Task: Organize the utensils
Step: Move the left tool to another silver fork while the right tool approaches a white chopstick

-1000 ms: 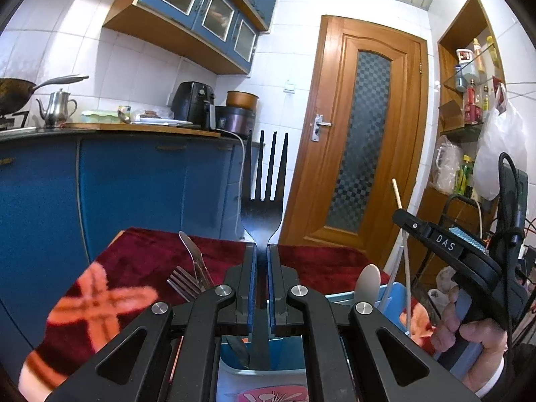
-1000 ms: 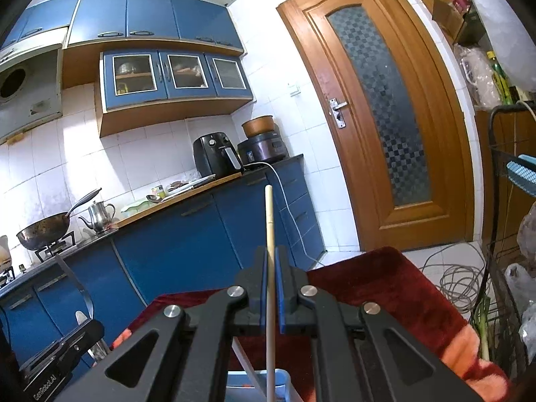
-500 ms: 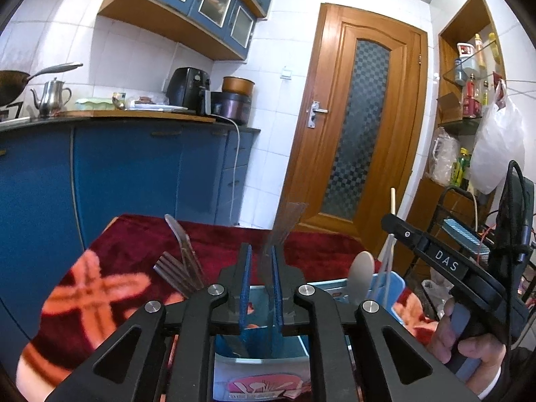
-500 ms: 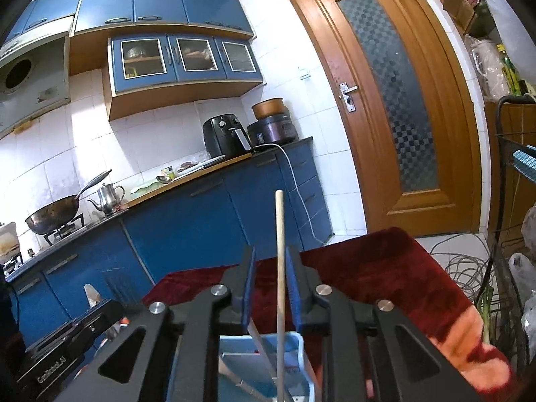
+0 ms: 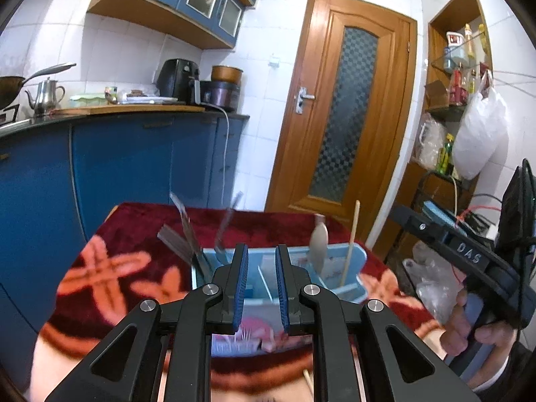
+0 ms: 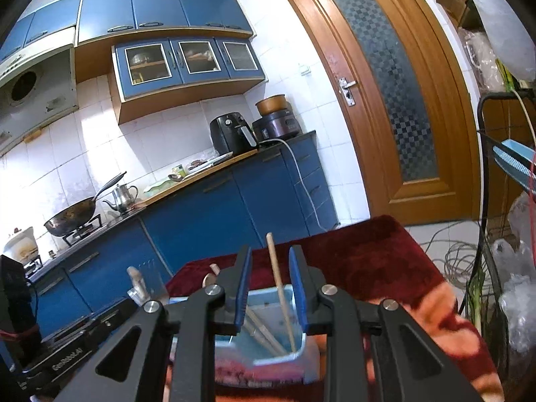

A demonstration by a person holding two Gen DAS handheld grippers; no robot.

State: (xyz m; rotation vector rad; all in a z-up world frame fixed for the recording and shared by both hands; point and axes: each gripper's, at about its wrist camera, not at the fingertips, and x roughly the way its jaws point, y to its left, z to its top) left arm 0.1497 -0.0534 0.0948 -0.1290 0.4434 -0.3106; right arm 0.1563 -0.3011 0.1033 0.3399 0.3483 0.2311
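A light blue utensil holder point(image 5: 360, 261) stands on a red patterned cloth point(image 5: 110, 268). Forks and a knife point(image 5: 187, 231) lean in its left compartment, blurred. A spoon point(image 5: 318, 241) and a wooden chopstick point(image 5: 350, 241) stand in its right part. My left gripper point(image 5: 261, 288) is open and empty just in front of the holder. My right gripper point(image 6: 269, 288) is open above the holder's point(image 6: 298, 351) right compartment; the chopstick point(image 6: 279, 288) stands loose between its fingers, resting in the holder with other chopsticks point(image 6: 264, 331).
Blue kitchen cabinets point(image 5: 117, 167) with a counter, kettle and air fryer stand behind the table. A wooden door point(image 5: 341, 117) is at the back. A wire rack and plastic bags point(image 6: 512, 301) stand to the right. The right hand-held gripper point(image 5: 469, 261) shows in the left view.
Both grippers opened. The fork dropped from my left gripper into the holder's left compartment, and the chopstick dropped from my right gripper into the right compartment. Both grippers pulled back and up.
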